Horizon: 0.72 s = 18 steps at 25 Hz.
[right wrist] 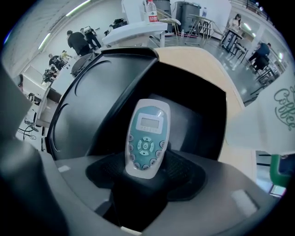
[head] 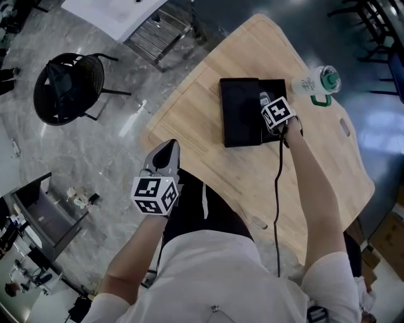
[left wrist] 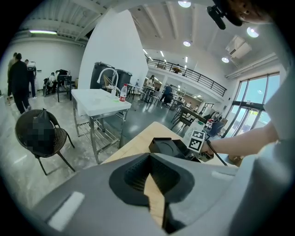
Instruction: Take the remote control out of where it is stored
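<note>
A white and teal remote control (right wrist: 146,138) with a small screen and round buttons stands tilted up over the open black box (right wrist: 198,115). My right gripper (right wrist: 144,179) is shut on its lower end. In the head view the right gripper (head: 269,108) is over the right half of the black box (head: 240,113) on the wooden table (head: 202,107), and the box's lid lies open to the left. My left gripper (head: 167,150) hangs off the table's near-left edge, jaws together with nothing held. The left gripper view shows the box (left wrist: 167,146) far ahead.
A clear cup with a green lid (head: 319,82) lies just right of the box, near the table's far edge. A black mesh chair (head: 69,88) and a white metal table (head: 126,16) stand on the floor to the left. People stand in the background of both gripper views.
</note>
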Tool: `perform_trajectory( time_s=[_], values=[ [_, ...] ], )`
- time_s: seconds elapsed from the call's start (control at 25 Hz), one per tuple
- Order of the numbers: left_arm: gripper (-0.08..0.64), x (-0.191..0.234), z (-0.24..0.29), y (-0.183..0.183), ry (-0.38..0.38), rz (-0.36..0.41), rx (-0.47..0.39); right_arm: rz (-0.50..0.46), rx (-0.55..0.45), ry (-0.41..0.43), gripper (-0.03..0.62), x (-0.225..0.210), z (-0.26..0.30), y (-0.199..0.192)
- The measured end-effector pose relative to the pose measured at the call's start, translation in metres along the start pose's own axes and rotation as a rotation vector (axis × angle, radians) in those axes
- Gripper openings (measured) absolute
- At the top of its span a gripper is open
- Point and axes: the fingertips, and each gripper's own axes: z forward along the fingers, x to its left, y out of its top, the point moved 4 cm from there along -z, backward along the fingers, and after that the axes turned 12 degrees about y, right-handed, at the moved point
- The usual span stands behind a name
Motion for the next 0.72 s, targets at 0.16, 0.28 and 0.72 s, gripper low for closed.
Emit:
perform_trajectory(
  time_s=[0.16, 0.28, 0.72],
  values=[
    [0.002, -0.001, 0.0, -0.004, -0.001, -0.007, 0.006, -0.006, 0.011, 0.007, 0.297, 0.0, 0.001, 0.001],
    [0.002, -0.004, -0.001, -0.003, -0.004, -0.007, 0.001, 0.012, -0.006, 0.007, 0.291, 0.0, -0.001, -0.002],
    [0.002, 0.002, -0.007, -0.007, 0.01, -0.014, 0.005, 0.057, -0.072, -0.013, 0.284, -0.003, -0.011, -0.007]
  ],
)
